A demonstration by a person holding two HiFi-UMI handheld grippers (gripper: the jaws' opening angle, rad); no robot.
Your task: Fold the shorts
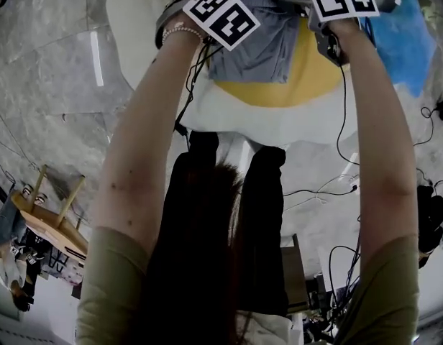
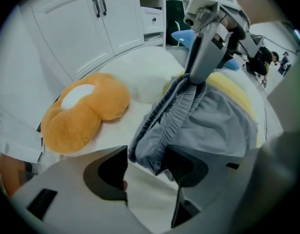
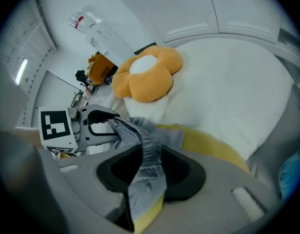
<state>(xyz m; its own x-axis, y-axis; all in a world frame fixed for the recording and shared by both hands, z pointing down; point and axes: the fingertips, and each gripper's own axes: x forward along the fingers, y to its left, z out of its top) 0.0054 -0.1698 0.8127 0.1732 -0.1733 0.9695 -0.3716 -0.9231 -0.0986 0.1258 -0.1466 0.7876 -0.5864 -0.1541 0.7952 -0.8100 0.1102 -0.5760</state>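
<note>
The shorts [image 1: 254, 38] lie apparently doubled on the yellow mat [image 1: 315, 77] at 12 o'clock, waistband pinched in the right hand-held gripper [image 3: 146, 172], the left hand-held gripper [image 2: 145, 167] released beside it, so further folds likely remain.

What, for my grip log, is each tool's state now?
Left tool: open, shorts edge at its jaws, not clamped.
Right tool: closed on the shorts.
</note>
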